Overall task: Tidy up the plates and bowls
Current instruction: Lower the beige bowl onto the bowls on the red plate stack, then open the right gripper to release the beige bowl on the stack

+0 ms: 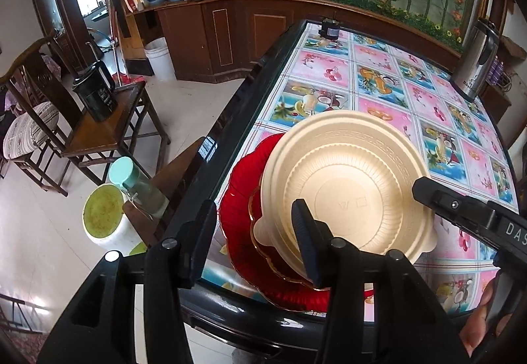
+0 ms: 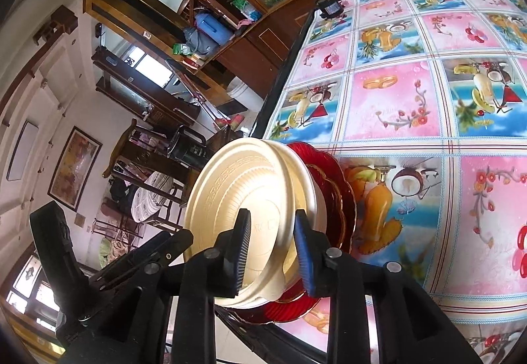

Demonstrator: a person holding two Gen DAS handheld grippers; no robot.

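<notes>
Bowls, cream-coloured and nested, are sitting on stacked red plates at the table's near corner. Right gripper is straddling the bowl rim, jaws not quite pressing; whether setting or lifting, keeping level would help. Left gripper is hanging open beside.

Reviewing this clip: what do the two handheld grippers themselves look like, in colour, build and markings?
Both are matte black plastic. The left gripper and right gripper each have two flat fingers with dark blue ribbed pads and round silver pivot bolts. The right gripper's body carries white letters "DAS", cut off at the left view's edge. No cables or sleeves show.
</notes>
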